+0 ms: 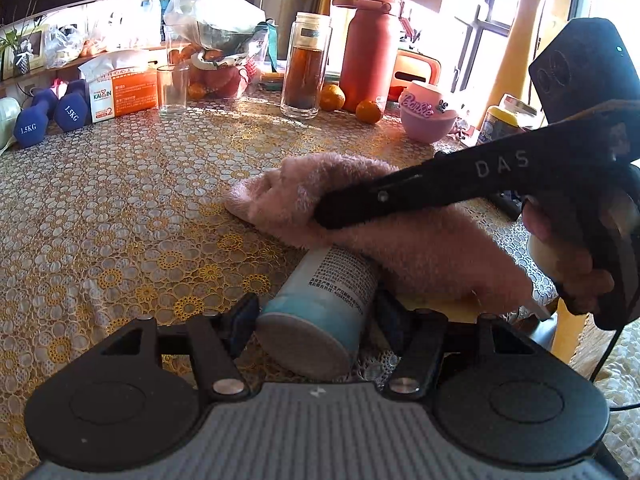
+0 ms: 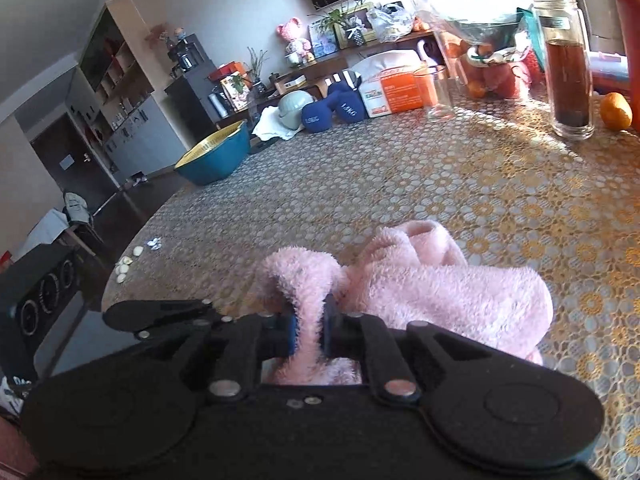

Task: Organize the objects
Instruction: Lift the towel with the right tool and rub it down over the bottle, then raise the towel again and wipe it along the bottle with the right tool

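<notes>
Lying on its side between the left tool's (image 1: 316, 312) blue pads is a can (image 1: 320, 312), pale blue and white with small printed text along its body and a flat greyish end facing the camera. The pads are sitting at either flank of the can, and they seem to be pressing on it, so the left tool is gripping the can. The can's far end is tucking under a pink towel (image 1: 360, 216).

The towel is fluffy and light pink, bunched into soft folds, and it is lying on the table (image 1: 140, 200), which is wearing a lace cover patterned with gold and white rings. In the right wrist view, a fold of the towel (image 2: 440, 288) is running up between the right tool's (image 2: 308, 330) pads, which are clenching tight on it. From the left wrist view the right tool's (image 1: 332, 216) black arm is reaching in over the towel from the right, with a hand (image 1: 568, 264) wrapping around its handle.

Further back on the table are standing an empty drinking glass (image 1: 173, 90), a tall jar (image 1: 306, 66) of dark liquid, a red flask (image 1: 370, 48), two oranges (image 1: 332, 97), a pink cup (image 1: 428, 110) and two blue dumbbells (image 1: 52, 114).
</notes>
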Demonstrator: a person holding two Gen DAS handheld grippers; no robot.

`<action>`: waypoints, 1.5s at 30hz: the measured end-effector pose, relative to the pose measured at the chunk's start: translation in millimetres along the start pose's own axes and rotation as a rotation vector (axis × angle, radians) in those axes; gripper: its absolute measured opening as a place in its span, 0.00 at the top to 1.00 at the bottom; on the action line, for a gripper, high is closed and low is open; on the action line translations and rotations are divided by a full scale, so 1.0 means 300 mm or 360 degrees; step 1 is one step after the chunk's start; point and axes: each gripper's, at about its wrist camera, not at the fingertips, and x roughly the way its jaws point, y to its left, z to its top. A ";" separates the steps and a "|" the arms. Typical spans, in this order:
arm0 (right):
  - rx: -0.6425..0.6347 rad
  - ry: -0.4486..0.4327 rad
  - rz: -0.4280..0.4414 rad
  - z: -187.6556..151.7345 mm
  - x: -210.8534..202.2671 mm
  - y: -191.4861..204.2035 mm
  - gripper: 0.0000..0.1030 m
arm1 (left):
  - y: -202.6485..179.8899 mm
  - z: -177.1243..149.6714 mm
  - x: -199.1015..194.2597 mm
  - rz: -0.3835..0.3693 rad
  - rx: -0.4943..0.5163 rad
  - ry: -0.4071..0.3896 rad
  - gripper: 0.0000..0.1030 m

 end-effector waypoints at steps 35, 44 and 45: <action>-0.0238 -0.0105 -0.0838 -0.084 -0.206 -0.094 0.89 | -0.017 -0.003 0.003 0.0020 0.0053 0.0003 0.39; -0.0377 -0.0337 -0.0551 -0.001 -0.284 0.048 0.89 | -0.017 -0.003 0.004 0.0021 0.0050 0.0003 0.39; -0.0407 -0.0328 -0.0513 0.004 -0.273 0.068 0.89 | -0.018 -0.004 0.002 0.0021 0.0049 0.0002 0.39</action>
